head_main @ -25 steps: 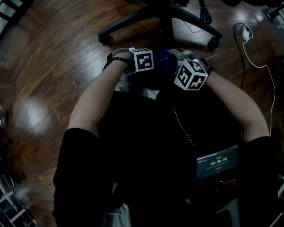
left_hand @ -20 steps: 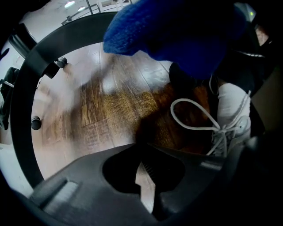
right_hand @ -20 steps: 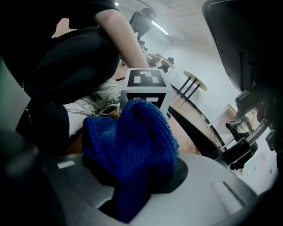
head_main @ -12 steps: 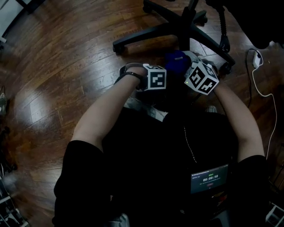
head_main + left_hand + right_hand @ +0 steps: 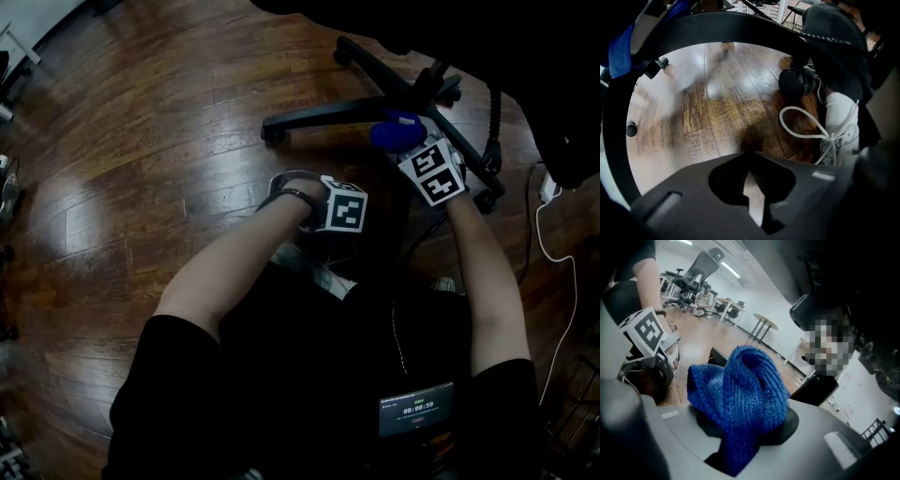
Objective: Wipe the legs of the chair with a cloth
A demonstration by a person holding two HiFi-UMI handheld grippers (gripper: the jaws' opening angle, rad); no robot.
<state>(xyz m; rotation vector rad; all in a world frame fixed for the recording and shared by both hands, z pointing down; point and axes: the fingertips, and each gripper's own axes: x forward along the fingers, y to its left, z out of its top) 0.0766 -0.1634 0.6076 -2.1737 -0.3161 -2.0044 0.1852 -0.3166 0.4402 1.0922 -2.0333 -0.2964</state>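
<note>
Nearest me, at the bottom of the head view, the small screen (image 5: 415,410) on my chest shows a timer that seems to read 00:00:59; the line above it is too small to read. My left tongs (image 5: 752,187) point down at the wooden floor (image 5: 141,169), jaws closed together on nothing, beside my white-laced shoe (image 5: 841,126). My right tongs (image 5: 411,148), right of centre near the top, are clamped on the blue cloth (image 5: 740,390). The cloth bunches out past the tips, close to where the chair legs meet; I cannot tell whether it touches.

To wipe well, I judge I should press the bunched cloth onto the long chair leg (image 5: 328,114) and draw it out to the caster (image 5: 272,134). Then I should work round the sides, gripping firmly so the cloth cannot slip.

The marker cubes carry only square codes, and I see no brand on the chair.
</note>
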